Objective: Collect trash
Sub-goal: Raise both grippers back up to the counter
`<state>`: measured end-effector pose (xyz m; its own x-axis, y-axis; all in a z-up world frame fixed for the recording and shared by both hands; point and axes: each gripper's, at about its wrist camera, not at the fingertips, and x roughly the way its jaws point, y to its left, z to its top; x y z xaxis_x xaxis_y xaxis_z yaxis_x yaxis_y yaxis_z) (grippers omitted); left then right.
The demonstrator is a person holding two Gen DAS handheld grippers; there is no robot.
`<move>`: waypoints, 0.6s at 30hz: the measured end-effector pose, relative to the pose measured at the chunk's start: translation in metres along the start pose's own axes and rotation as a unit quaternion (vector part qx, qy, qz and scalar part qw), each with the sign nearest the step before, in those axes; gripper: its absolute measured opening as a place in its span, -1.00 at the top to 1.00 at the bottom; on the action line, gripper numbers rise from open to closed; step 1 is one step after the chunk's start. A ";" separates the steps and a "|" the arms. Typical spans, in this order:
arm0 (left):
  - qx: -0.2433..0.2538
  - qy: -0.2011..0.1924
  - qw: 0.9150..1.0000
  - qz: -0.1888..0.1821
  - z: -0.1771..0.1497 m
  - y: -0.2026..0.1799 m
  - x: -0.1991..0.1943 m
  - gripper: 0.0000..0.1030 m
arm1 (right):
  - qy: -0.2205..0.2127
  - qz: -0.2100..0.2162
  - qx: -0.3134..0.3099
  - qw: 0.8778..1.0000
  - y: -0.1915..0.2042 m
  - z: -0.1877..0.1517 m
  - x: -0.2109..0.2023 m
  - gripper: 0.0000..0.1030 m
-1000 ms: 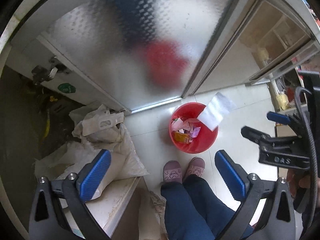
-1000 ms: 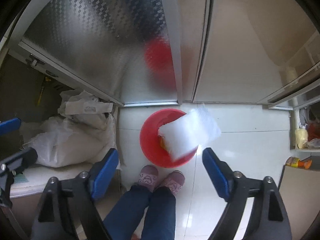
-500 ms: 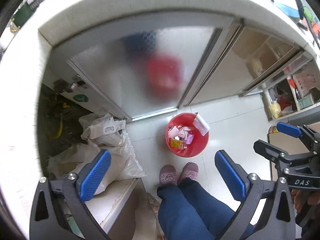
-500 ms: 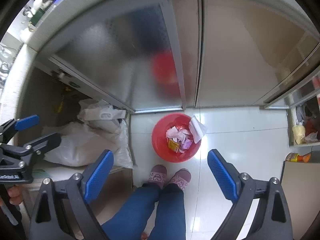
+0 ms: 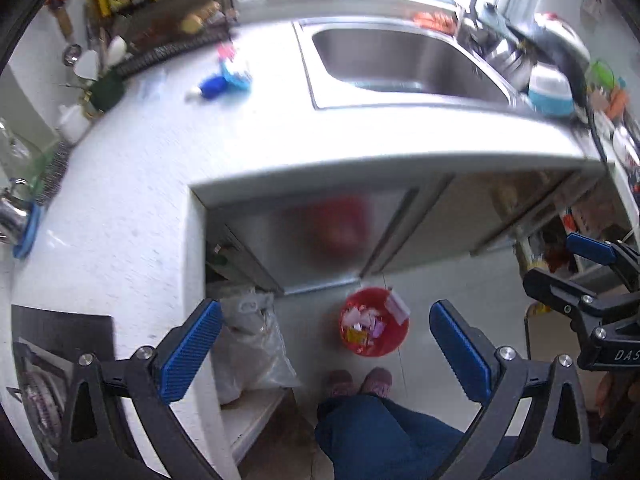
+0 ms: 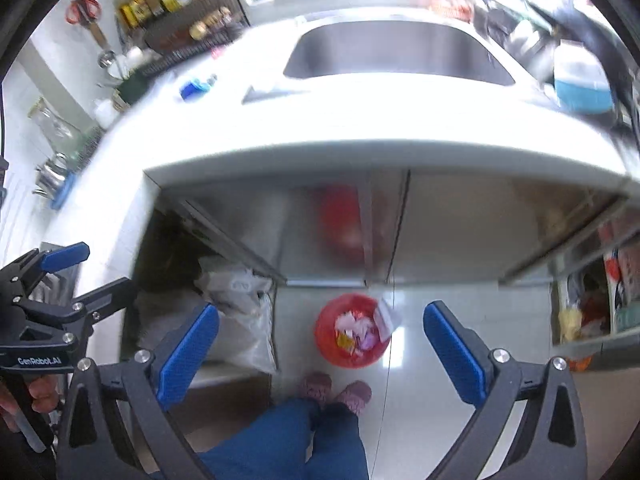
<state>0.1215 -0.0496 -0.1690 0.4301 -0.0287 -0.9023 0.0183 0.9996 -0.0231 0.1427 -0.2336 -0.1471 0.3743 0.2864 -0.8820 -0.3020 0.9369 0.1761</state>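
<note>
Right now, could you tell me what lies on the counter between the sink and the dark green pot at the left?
In the left wrist view, a blue-and-white item lies on the white counter between the sink and the green pot; blur hides what it is.

The right tongs [image 6: 320, 340] hung wide apart and empty, high over the floor [image 6: 460, 300]. Far below sat a red bin [image 6: 352, 354] filled with scraps, a white tissue [image 6: 387, 316] lying on its rim. The left tongs [image 6: 76, 272] showed at the left edge, also apart. Above lay the desk [image 6: 360, 132] with its steel sink [image 6: 396, 52]. Slippered feet [image 6: 336, 394] stood near the bin.
</note>
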 end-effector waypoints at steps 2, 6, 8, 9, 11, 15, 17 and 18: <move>-0.008 -0.012 1.000 0.005 0.008 0.005 -0.012 -1.00 | -0.013 0.002 -0.015 1.000 0.007 0.010 -0.010 -0.99; -0.021 -0.034 0.999 0.020 0.024 0.014 -0.034 -1.00 | -0.030 0.012 -0.040 0.999 0.018 0.030 -0.023 -0.99; -0.026 -0.042 0.998 0.026 0.033 0.019 -0.041 -1.00 | -0.033 0.019 -0.048 0.998 0.021 0.041 -0.027 -0.99; -0.028 -0.045 0.998 0.029 0.038 0.022 -0.044 -1.00 | -0.034 0.022 -0.054 0.998 0.023 0.047 -0.030 -0.99; -0.026 -0.046 0.998 0.038 0.049 0.028 -0.047 -1.00 | -0.040 0.027 -0.067 0.997 0.030 0.062 -0.033 -0.99; -0.039 -0.056 0.996 0.048 0.076 0.048 -0.047 -1.00 | -0.053 0.034 -0.083 0.995 0.041 0.088 -0.026 -0.99; -0.045 -0.060 0.996 0.050 0.090 0.060 -0.044 -1.00 | -0.057 0.033 -0.088 0.994 0.045 0.102 -0.018 -0.99; -0.047 -0.060 0.996 0.053 0.097 0.065 -0.042 -1.00 | -0.057 0.033 -0.090 0.994 0.048 0.107 -0.014 -0.99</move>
<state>0.1922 0.0163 -0.0910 0.5301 0.0811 -0.8440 -0.1140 0.9932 0.0238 0.2168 -0.1716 -0.0791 0.4430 0.3761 -0.8138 -0.4769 0.8675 0.1414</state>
